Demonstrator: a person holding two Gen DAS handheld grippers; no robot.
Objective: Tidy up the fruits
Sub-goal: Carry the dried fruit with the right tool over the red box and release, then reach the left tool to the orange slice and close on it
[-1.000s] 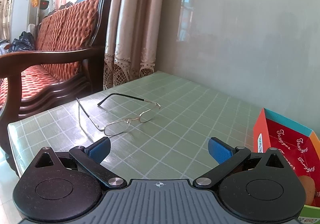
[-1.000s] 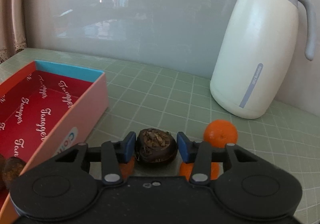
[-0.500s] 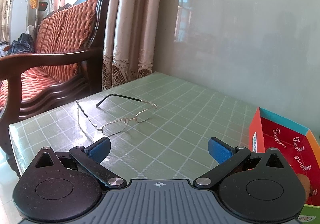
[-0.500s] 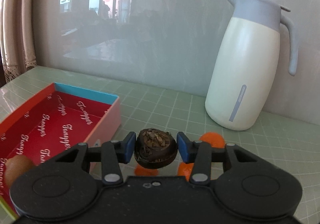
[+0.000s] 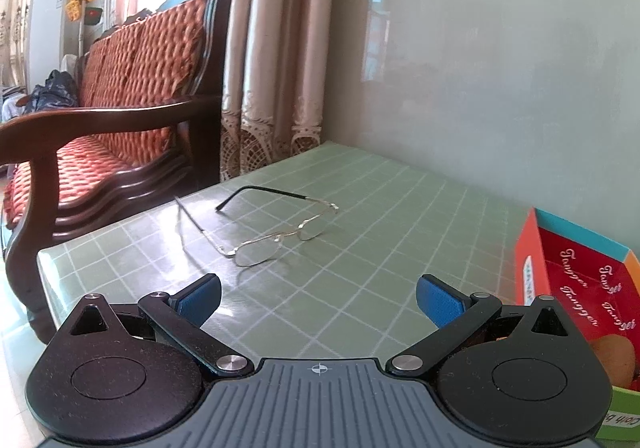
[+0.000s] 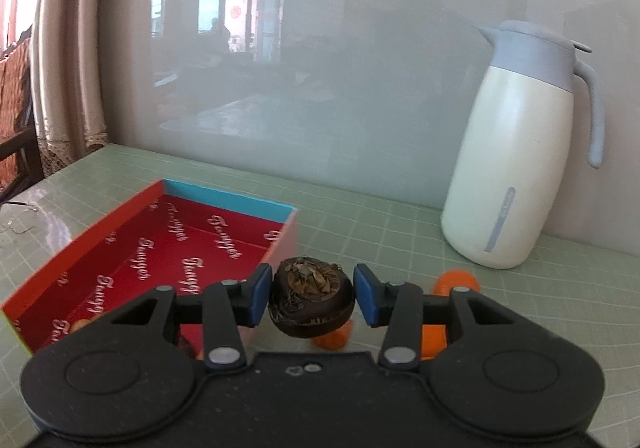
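The right gripper is clamped on a dark brown fruit with a dry, flaky crown — both blue pads press its sides and it hangs clear of the green checked table, just off the near right corner of the red box. That box lies open on the left half of the right wrist view, its red lining printed with white script and its far wall edged in blue; a round brownish fruit lies in it, seen in the left wrist view at the right edge, partly behind the gripper body. Small orange fruits lie on the table just beyond and below the right gripper, mostly hidden by its fingers, so their number cannot be told. A cream jug with a grey lid and handle stands upright at the far right, close to the glossy wall. The left gripper hovers over the table with its blue pads spread wide and nothing between them. Beyond it a pair of wire-framed glasses rests on the table, temples unfolded, well apart from the box — and past the table's far left edge stand a wooden sofa with orange cushions and a beige curtain.
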